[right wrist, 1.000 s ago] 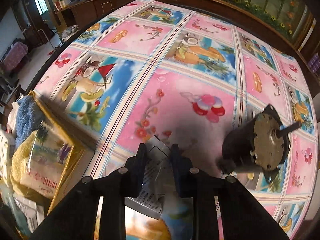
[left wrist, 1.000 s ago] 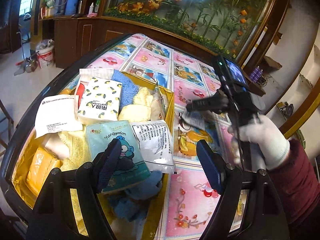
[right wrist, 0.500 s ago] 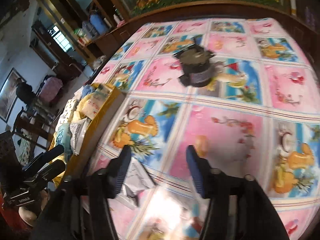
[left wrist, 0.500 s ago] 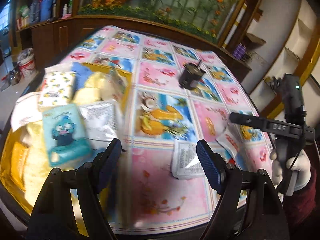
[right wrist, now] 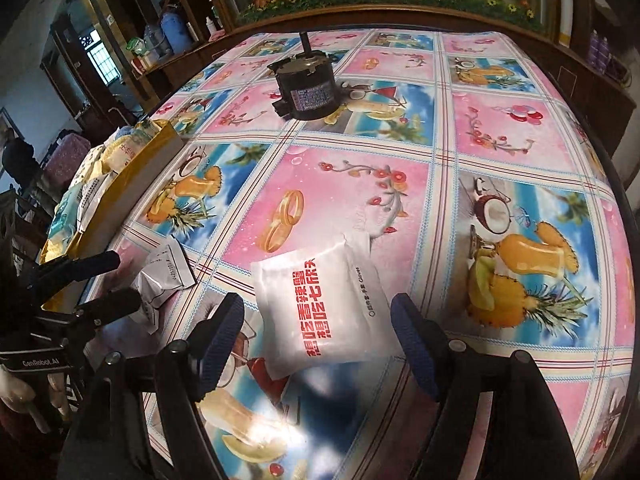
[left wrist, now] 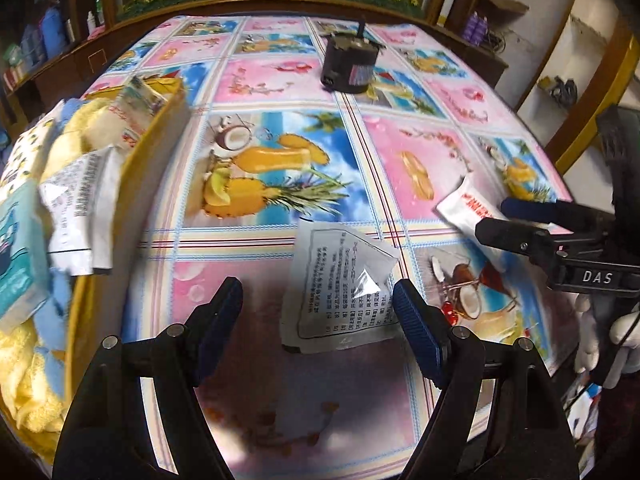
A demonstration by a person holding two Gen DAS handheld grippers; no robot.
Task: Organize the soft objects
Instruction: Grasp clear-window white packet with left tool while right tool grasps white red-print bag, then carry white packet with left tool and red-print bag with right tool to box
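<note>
A clear packet with black print (left wrist: 340, 288) lies flat on the tablecloth between my left gripper's open fingers (left wrist: 318, 320); it also shows in the right wrist view (right wrist: 164, 284). A white pouch with red characters (right wrist: 326, 302) lies just ahead of my right gripper (right wrist: 318, 332), which is open and empty; in the left wrist view the pouch (left wrist: 466, 208) shows at the right. A yellow box (left wrist: 160, 128) at the left edge holds several soft packs and towels, among them a printed packet (left wrist: 78, 208).
A black motor (right wrist: 306, 90) stands upright on the far middle of the table, also in the left wrist view (left wrist: 350, 64). The table edge runs close below both grippers. Dark wooden cabinets line the far side.
My right gripper let go of the clear packet, which now lies on the table, and swung to the white pouch. My left gripper moved from over the box to the clear packet.
</note>
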